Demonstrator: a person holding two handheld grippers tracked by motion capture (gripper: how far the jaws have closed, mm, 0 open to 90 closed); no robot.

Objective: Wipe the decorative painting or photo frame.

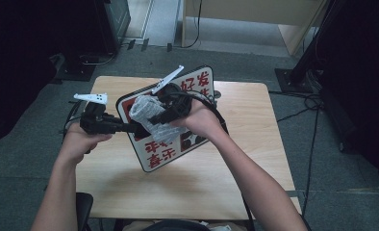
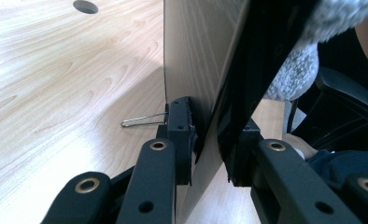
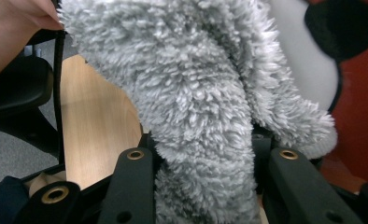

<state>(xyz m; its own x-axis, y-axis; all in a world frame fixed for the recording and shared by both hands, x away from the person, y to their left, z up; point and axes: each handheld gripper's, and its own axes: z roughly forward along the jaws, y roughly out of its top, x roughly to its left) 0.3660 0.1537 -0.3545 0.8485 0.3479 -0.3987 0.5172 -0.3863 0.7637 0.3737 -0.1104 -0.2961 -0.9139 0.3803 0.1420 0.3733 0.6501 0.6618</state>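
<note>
High view: person holds a sign board (image 1: 155, 156), white with red characters and a black edge, tilted above the wooden worktop (image 1: 255, 144). Left gripper (image 1: 130, 127) clamps the board's left edge. Left gripper view: fingers (image 2: 180, 135) pinch the board's edge (image 2: 210, 102), one on each face; a wire clip (image 2: 142, 120) sticks out beside them. Right gripper (image 1: 170, 115) sits over the board's face with a grey fluffy cloth (image 1: 146, 113). Right gripper view: fingers (image 3: 135, 163) pinch the cloth (image 3: 196, 116), which rests against the board.
</note>
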